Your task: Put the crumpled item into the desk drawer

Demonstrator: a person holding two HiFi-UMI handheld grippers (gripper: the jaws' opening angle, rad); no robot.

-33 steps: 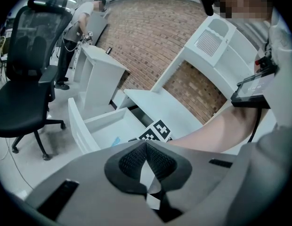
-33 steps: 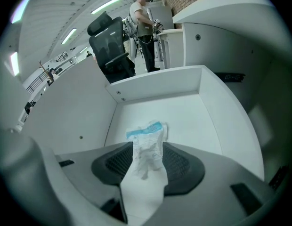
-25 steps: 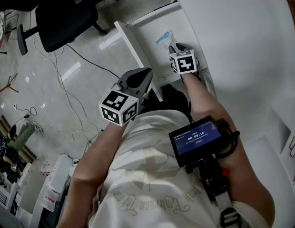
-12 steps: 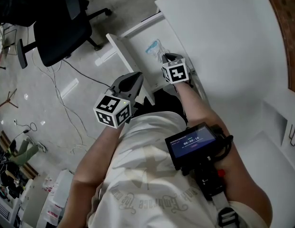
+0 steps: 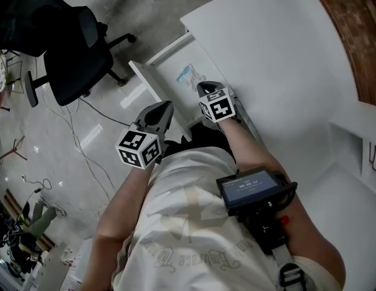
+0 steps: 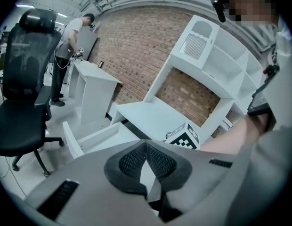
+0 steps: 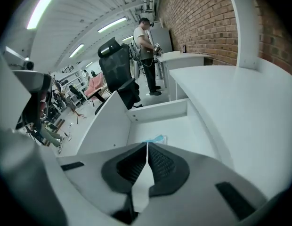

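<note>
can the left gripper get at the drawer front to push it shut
Probably yes: the left gripper hangs close by the open drawer front, nothing shows between them, and its shut jaws should do for a push.

Two grippers: left gripper [image 5: 168, 105], right gripper [image 5: 199, 88]. One desk [image 5: 279, 59]. One open drawer [image 5: 165, 71]. One crumpled item [image 5: 185, 73], in the drawer. One black office chair [image 5: 79, 65]. One screen [image 5: 251, 188] strapped to the right forearm. One person [image 7: 147, 55] standing far back, with one white cabinet [image 6: 92, 91] beside them.
</note>
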